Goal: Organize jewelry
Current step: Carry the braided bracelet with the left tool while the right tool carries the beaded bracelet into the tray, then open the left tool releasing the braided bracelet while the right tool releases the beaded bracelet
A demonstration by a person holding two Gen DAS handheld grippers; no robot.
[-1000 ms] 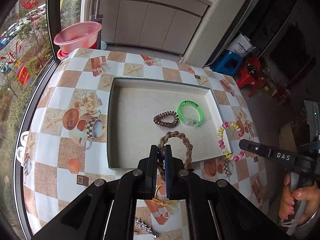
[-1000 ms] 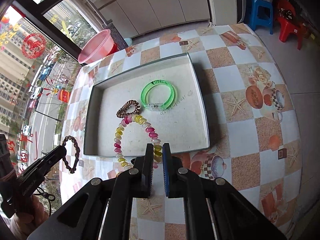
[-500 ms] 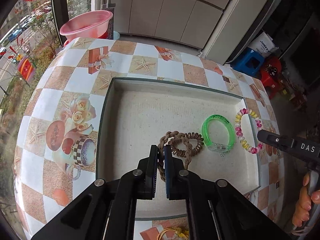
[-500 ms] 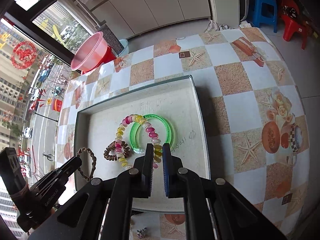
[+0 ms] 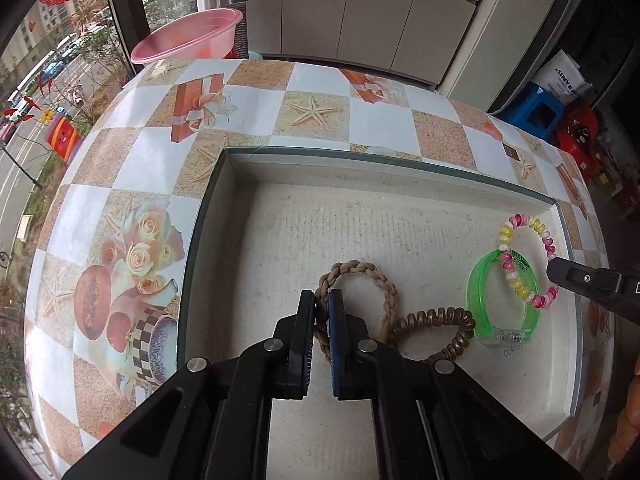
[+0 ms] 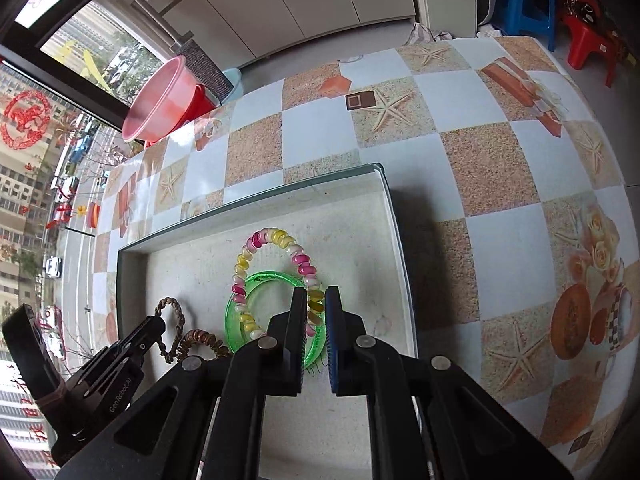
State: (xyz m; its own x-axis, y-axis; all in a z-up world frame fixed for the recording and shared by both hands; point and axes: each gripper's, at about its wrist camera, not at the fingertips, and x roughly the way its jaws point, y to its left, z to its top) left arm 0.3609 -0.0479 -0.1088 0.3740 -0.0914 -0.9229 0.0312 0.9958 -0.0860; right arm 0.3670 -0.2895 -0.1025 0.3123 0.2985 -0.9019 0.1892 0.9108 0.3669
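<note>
A shallow grey tray [image 5: 400,168] [image 6: 248,204] lies on the patterned tabletop. My left gripper [image 5: 321,300] is shut on a tan braided loop [image 5: 360,270], hanging over the tray's floor; the same loop [image 6: 172,308] shows at the left of the right wrist view. My right gripper [image 6: 315,300] is shut on a pink, yellow and white beaded bracelet [image 6: 276,240] [image 5: 524,276], which dangles over a green bangle [image 6: 240,316] [image 5: 480,300] lying in the tray. A brown spiral hair tie [image 5: 440,324] [image 6: 200,340] rests between the loop and the bangle.
A pink basin [image 5: 188,40] [image 6: 156,100] stands beyond the table's far edge by the window. White cabinets line the back wall. A blue stool [image 6: 528,4] and a red stool [image 6: 588,40] stand on the floor at the right. A person's fingers [image 5: 630,412] show at the right edge.
Both grippers have come forward and down over the tray with their pieces. The braided loop and the beaded bracelet now hang inside the tray's edges, close above the hair tie and bangle.
</note>
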